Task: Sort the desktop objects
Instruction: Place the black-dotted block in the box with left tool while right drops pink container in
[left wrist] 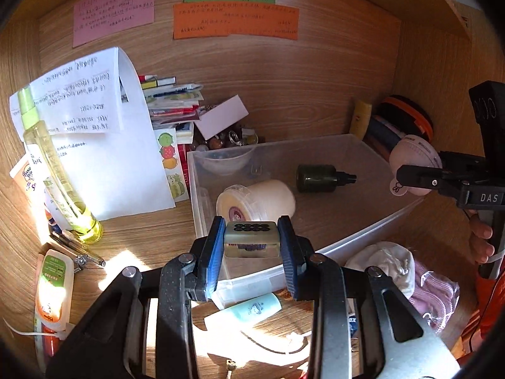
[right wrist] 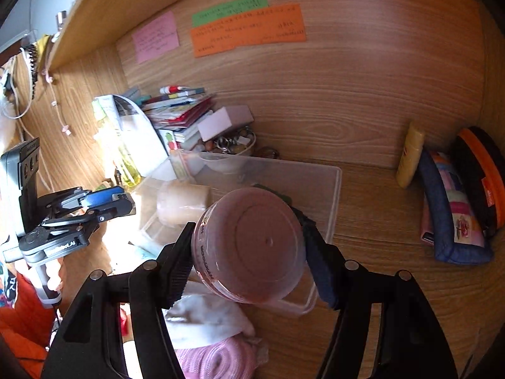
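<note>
My left gripper (left wrist: 252,240) is shut on a small pale green block with dark dots (left wrist: 251,235), held over the near edge of a clear plastic bin (left wrist: 372,154). In the bin lie a white jar (left wrist: 258,203) and a dark spray bottle (left wrist: 322,178). My right gripper (right wrist: 249,252) is shut on a round pink jar (right wrist: 249,246), held above the bin's near right part (right wrist: 331,195). The right gripper with the pink jar also shows in the left wrist view (left wrist: 410,173). The left gripper shows at the left of the right wrist view (right wrist: 107,202).
Paper sheets (left wrist: 104,145), a yellow-green bottle (left wrist: 53,170), tubes (left wrist: 52,287) and stacked books (left wrist: 170,101) stand left of the bin. A mint tube (left wrist: 246,311) and white and pink cloth (left wrist: 407,274) lie in front. A yellow tube (right wrist: 410,158) and pouches (right wrist: 454,208) lean at the right.
</note>
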Motion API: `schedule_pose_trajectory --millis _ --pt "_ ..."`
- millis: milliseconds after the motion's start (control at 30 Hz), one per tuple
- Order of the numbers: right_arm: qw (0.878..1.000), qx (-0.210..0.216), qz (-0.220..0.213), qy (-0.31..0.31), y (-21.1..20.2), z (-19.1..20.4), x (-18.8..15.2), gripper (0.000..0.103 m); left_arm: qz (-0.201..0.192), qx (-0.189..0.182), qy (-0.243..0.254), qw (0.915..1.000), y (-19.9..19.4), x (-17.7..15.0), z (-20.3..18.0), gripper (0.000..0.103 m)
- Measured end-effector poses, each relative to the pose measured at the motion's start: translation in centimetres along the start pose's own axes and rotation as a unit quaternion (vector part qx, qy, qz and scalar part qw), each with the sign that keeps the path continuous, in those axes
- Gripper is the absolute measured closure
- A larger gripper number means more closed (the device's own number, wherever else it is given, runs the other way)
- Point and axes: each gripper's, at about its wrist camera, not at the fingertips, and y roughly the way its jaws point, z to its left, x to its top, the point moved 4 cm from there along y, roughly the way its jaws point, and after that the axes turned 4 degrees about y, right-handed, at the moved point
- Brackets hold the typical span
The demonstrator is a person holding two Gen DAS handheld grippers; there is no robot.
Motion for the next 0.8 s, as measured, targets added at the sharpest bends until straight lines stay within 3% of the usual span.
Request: schedule_pose_trajectory --millis 267,467,800 --pt "1.0 -0.001 0.028 0.003 2.8 0.2 0.3 0.041 0.018 -0.005 -0.007 0.9998 2.1 -0.3 0.3 0.07" --pt "0.998 -0.036 0.041 -0.031 4.3 0.9 -0.4 0.041 0.015 -0.015 -0.009 0.9997 2.4 -0.5 0.3 0.07" --pt "0.997 -0.042 0.062 -0.034 5.4 1.0 -1.1 0.041 0.01 -0.02 -0.009 0.9997 2.3 -0.6 0.1 0.07"
